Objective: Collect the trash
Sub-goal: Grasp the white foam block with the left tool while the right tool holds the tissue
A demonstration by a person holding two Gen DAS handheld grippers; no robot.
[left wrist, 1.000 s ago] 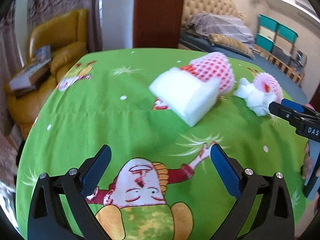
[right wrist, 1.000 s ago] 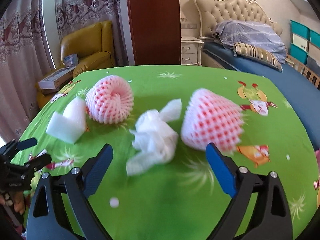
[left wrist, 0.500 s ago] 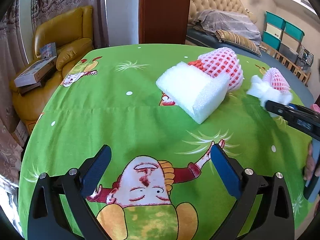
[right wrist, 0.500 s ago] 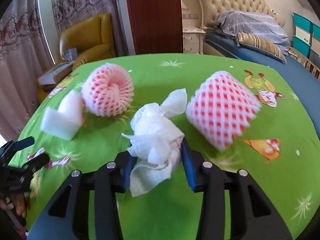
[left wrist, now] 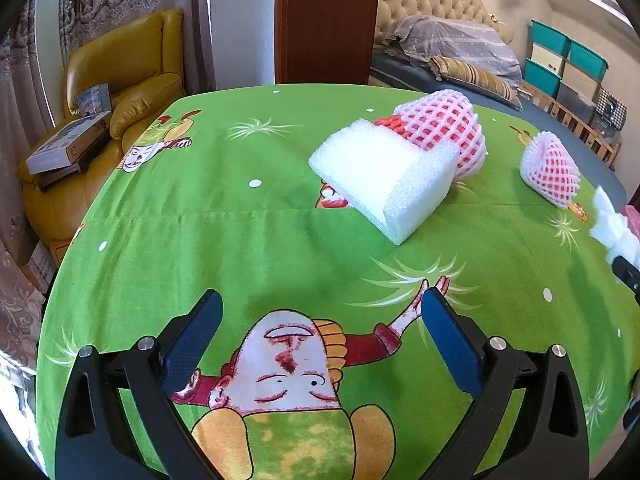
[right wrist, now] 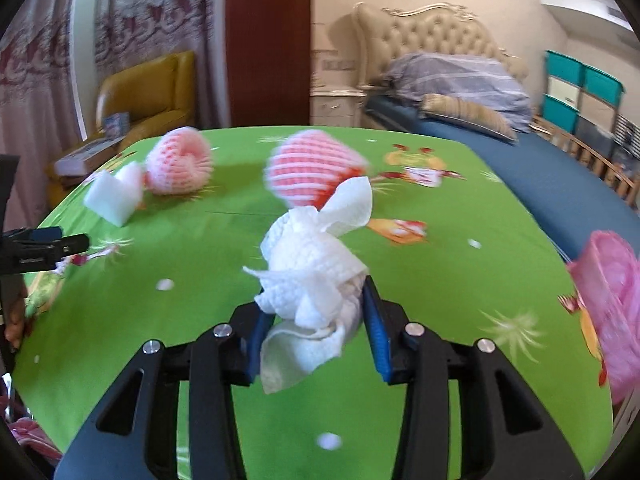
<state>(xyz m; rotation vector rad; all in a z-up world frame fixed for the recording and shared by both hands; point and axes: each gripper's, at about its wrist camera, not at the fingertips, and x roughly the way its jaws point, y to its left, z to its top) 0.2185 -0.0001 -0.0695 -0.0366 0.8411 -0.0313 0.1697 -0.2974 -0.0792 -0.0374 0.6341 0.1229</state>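
My right gripper (right wrist: 318, 320) is shut on a crumpled white paper towel (right wrist: 312, 276) and holds it above the green tablecloth (right wrist: 440, 280); the towel also shows at the right edge of the left wrist view (left wrist: 614, 228). My left gripper (left wrist: 320, 340) is open and empty over the cloth's cartoon print. A white foam block (left wrist: 384, 176) lies ahead of it, touching a pink foam fruit net (left wrist: 440, 128). A second pink net (left wrist: 550, 168) lies further right. In the right wrist view I see the block (right wrist: 114, 196) and both nets (right wrist: 180, 160) (right wrist: 312, 168).
A pink plastic bag (right wrist: 612, 304) hangs at the table's right edge. A yellow armchair (left wrist: 112, 92) with boxes stands beyond the left edge. A bed (right wrist: 520, 152) lies behind the table on the right. The left gripper's tip (right wrist: 44, 248) shows at the left.
My right gripper closed on the paper towel, lifted it off the cloth and carried it to the right, toward the pink bag. The left gripper stayed open and hardly moved.
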